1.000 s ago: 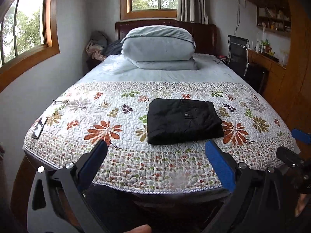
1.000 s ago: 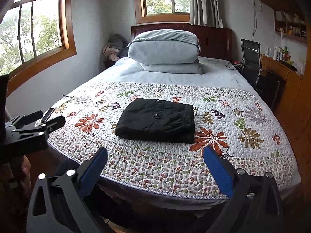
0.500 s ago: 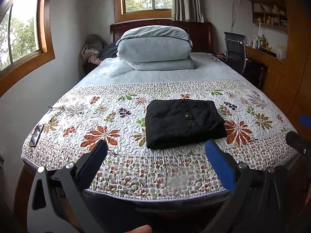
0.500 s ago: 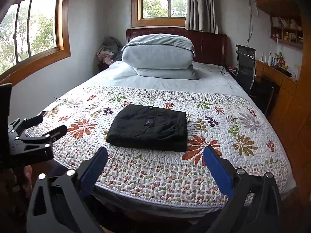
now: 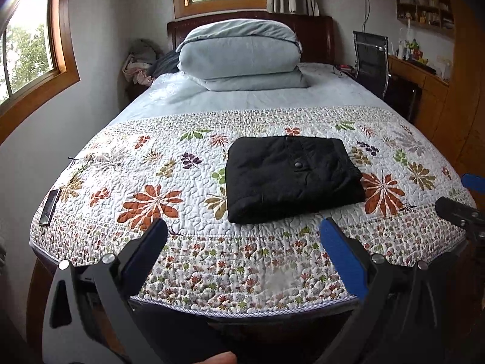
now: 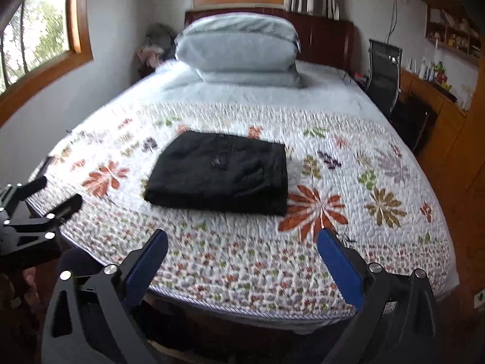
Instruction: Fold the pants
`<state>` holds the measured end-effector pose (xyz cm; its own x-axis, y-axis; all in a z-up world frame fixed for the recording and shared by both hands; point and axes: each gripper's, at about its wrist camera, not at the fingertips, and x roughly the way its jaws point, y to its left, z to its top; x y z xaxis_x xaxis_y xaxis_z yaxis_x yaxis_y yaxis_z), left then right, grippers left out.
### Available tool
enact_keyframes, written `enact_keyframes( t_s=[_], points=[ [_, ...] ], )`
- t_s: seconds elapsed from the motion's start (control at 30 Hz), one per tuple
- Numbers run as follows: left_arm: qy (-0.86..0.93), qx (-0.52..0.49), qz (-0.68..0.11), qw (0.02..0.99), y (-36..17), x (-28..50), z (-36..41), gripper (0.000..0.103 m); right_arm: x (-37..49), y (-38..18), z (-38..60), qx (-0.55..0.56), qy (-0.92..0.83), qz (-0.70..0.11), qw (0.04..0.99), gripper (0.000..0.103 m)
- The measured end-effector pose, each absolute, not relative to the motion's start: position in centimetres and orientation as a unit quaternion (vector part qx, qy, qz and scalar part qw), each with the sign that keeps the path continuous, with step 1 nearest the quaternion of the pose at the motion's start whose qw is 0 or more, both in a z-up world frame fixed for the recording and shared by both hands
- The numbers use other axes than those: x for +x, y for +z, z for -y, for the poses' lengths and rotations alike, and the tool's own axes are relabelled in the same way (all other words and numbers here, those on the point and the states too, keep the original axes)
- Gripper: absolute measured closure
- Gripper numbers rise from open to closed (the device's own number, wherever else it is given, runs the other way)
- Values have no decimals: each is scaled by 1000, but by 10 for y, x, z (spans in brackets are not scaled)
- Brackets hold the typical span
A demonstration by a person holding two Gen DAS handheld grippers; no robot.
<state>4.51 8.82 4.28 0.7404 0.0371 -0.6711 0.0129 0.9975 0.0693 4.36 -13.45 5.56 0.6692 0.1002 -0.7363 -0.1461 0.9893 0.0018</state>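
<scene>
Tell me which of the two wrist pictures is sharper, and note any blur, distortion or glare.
Left wrist view: sharp; the quilt pattern and the button on the black pants read crisply. Right wrist view: smeared by motion blur, the flowers around the pants streaked. Both: strong fisheye bending of the window frames, with bright daylight washing out the panes.

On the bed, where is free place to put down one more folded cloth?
Free quilt lies left of the black folded pants, up to the dark flat object at the left edge, and on their right toward the desk side. The pale sheet before the stacked bedding is also bare. The head end is crowded.
</scene>
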Motion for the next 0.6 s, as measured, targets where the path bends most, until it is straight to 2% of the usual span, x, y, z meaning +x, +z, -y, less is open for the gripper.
enact_keyframes(
  t_s=[0.2,0.6],
  points=[
    [7,37,-373,927,33,55,-86,3,57,46,132,-30,53,-414,908,4],
    [5,36,-393,919,20,72,-81,3,67,48,121,-32,72,-384,920,4]
  ],
)
